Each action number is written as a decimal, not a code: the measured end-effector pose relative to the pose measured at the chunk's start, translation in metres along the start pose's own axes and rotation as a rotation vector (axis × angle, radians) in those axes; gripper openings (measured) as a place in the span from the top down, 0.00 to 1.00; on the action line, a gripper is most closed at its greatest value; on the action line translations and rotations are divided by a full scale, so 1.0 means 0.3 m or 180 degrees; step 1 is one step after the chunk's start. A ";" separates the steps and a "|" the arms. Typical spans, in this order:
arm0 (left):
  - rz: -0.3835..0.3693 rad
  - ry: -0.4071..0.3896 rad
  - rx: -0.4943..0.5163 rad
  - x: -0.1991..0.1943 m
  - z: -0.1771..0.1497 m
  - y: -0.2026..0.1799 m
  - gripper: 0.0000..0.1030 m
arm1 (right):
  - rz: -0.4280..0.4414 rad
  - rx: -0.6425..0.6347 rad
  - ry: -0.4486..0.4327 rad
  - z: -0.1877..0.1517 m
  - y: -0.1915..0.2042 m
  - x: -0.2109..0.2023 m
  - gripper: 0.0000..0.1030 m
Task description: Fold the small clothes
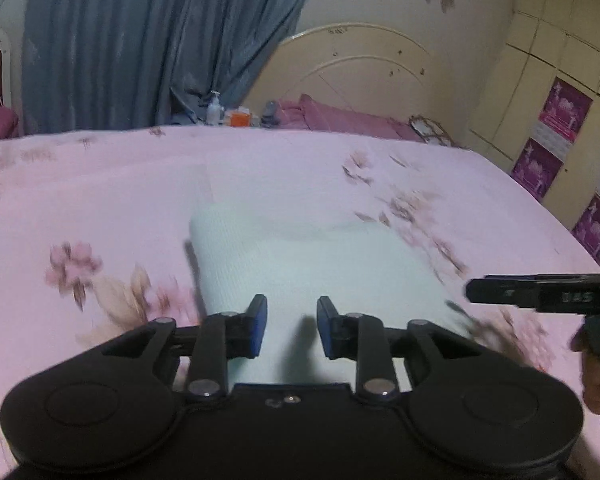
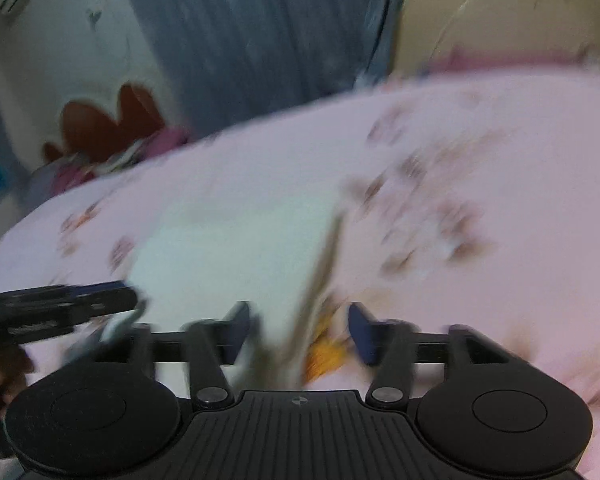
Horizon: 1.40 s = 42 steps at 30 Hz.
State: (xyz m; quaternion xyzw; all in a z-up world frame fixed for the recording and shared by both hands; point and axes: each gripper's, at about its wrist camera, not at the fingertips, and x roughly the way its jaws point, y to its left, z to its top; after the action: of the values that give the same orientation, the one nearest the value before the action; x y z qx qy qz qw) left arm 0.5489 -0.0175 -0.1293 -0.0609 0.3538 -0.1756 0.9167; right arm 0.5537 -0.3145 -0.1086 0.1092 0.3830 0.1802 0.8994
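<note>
A pale green folded cloth (image 1: 312,264) lies flat on the pink flowery bed (image 1: 100,184). The left gripper (image 1: 291,326) hangs over its near edge, tilted down, jaws apart, pinching nothing. The right gripper (image 2: 299,330) hangs over its right edge, jaws wider, holding nothing.

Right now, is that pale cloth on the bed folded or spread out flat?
Folded. The pale cloth lies as a compact block with a raised, rounded edge on the pink bedsheet.
</note>
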 end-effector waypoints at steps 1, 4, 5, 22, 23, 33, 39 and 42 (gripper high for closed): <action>-0.0009 0.0005 -0.0002 0.024 0.023 0.010 0.74 | 0.0023 0.0013 -0.0013 0.022 -0.001 0.010 0.51; -0.0065 0.0088 -0.0064 0.128 0.066 0.036 0.74 | 0.0159 -0.0119 -0.0020 0.081 0.035 0.080 0.83; -0.0047 0.0168 -0.0075 0.171 0.068 0.046 0.73 | 0.0186 -0.0188 0.0031 0.094 0.053 0.123 0.84; 0.0063 0.0294 0.0122 0.272 0.132 0.039 0.67 | -0.0061 -0.0327 0.0397 0.126 0.086 0.347 0.86; 0.0081 0.0287 0.0089 0.279 0.127 0.049 0.65 | -0.0041 -0.0281 0.0389 0.120 0.074 0.350 0.86; -0.0096 0.0099 0.0192 0.029 0.011 -0.006 0.74 | 0.0144 -0.0078 0.0306 0.093 0.032 0.124 0.86; -0.0050 0.0131 0.0039 -0.071 -0.133 -0.008 0.76 | 0.0378 0.0126 0.0316 -0.061 0.033 -0.035 0.48; -0.0017 0.0146 0.0010 -0.071 -0.144 -0.006 0.76 | 0.0377 0.0126 0.0467 -0.121 0.065 -0.020 0.49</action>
State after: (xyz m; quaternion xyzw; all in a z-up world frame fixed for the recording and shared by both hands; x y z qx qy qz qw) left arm 0.5049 -0.0107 -0.1475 -0.0563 0.3742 -0.1800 0.9079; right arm 0.5186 -0.2972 -0.1229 0.1359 0.4442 0.2331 0.8543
